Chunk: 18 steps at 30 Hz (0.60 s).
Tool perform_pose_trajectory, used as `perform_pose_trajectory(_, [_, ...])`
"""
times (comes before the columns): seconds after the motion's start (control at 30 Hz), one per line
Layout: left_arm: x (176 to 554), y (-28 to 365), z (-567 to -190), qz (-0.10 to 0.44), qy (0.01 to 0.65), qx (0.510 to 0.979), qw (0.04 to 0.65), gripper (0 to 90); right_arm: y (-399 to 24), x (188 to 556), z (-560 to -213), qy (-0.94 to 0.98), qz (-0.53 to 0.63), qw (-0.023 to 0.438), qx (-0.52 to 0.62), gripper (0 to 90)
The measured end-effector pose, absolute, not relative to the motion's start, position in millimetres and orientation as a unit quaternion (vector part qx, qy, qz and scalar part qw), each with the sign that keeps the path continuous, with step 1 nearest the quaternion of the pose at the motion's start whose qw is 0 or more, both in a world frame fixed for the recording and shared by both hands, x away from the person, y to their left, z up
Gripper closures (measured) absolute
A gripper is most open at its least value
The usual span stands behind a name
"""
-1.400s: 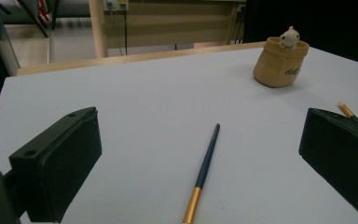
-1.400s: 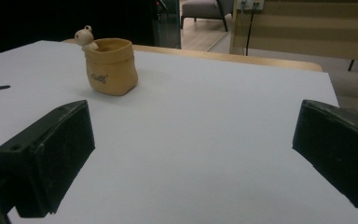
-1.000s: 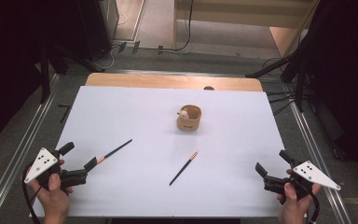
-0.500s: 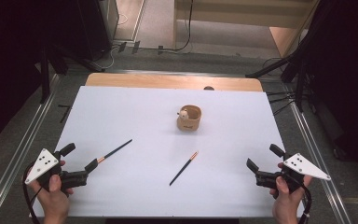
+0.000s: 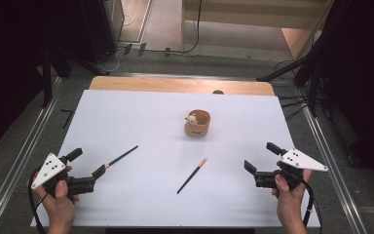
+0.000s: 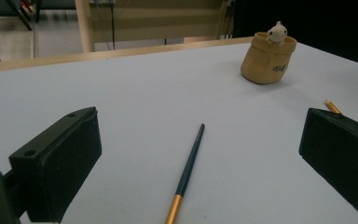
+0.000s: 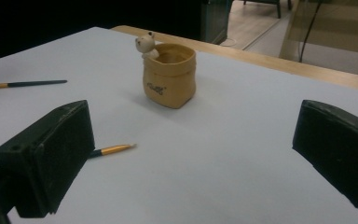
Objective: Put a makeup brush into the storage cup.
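left gripper (image 5: 99, 171), lower left of frame: released, its jaws framing the near pencil (image 5: 122, 156) for pickup. right gripper (image 5: 250, 169), lower right: released, aimed at the second pencil (image 5: 192, 175), centre tabletop (image 5: 141, 112). bear cup (image 5: 197, 124), upper centre: upright, likely their holder.

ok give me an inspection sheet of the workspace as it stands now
surface: white table top, bare wooden strip along its far edge.
job's things: left pencil with its gold end near the left jaws; middle pencil lying loose; tan cup upright with a small bear figure on its rim.
clutter: nothing seen.
grippers: left hand-held gripper open, low over the table, lined up on the left pencil; right hand-held gripper open, holding nothing.
cables: one cable trails from each gripper; more lie on the floor beyond the table.
surroundings: metal rails either side, dark stands behind.
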State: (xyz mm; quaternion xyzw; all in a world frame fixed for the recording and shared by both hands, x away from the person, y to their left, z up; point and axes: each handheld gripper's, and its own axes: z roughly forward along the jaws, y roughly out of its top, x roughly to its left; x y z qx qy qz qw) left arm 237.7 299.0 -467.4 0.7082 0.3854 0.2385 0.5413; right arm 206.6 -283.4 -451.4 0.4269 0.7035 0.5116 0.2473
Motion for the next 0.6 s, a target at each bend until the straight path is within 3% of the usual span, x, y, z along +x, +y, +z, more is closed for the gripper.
perform_pose_trajectory(0.6, [239,297,-467,0.239,0.383,0.712,0.538,0.0,-243,241,-447,0.75,0.497,0.197,0.389,0.0])
